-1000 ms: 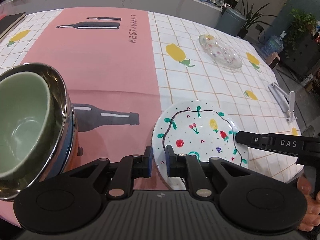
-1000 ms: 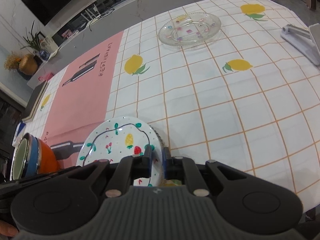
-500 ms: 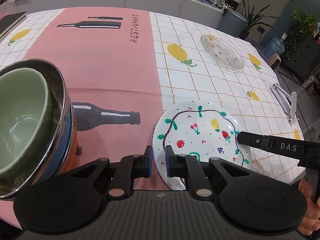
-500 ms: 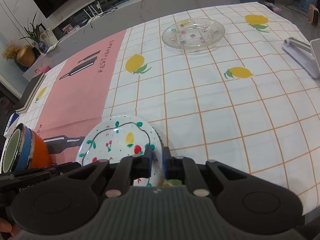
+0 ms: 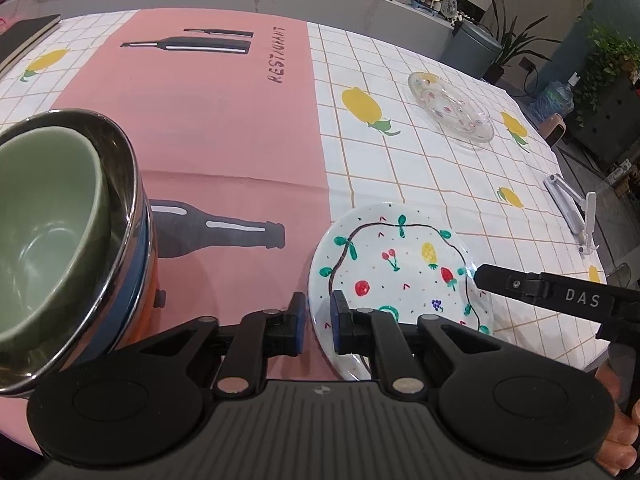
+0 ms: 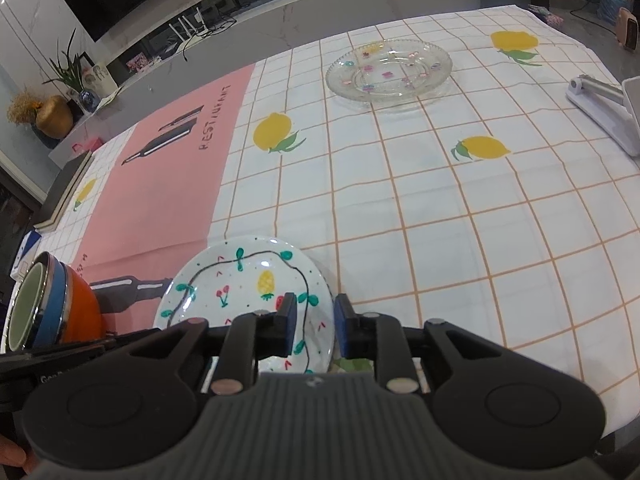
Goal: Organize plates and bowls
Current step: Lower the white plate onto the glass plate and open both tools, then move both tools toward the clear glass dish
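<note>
While stacked bowls [image 5: 60,232] flank it, both tools straddle the painted plate [image 5: 400,268].

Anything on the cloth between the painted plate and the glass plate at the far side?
Nothing visible. Between the painted plate and the glass plate lies only bare tablecloth with printed lemons. The bowl stack sits off to the left, the white stand to the right.

white plate [image 5: 400,268] with doodled fruit and green vine, clear plate [image 6: 389,70] with pastel flower dots, sage-green bowl [image 5: 44,232], pink-and-lemon checked tablecloth [image 6: 440,208]
</note>
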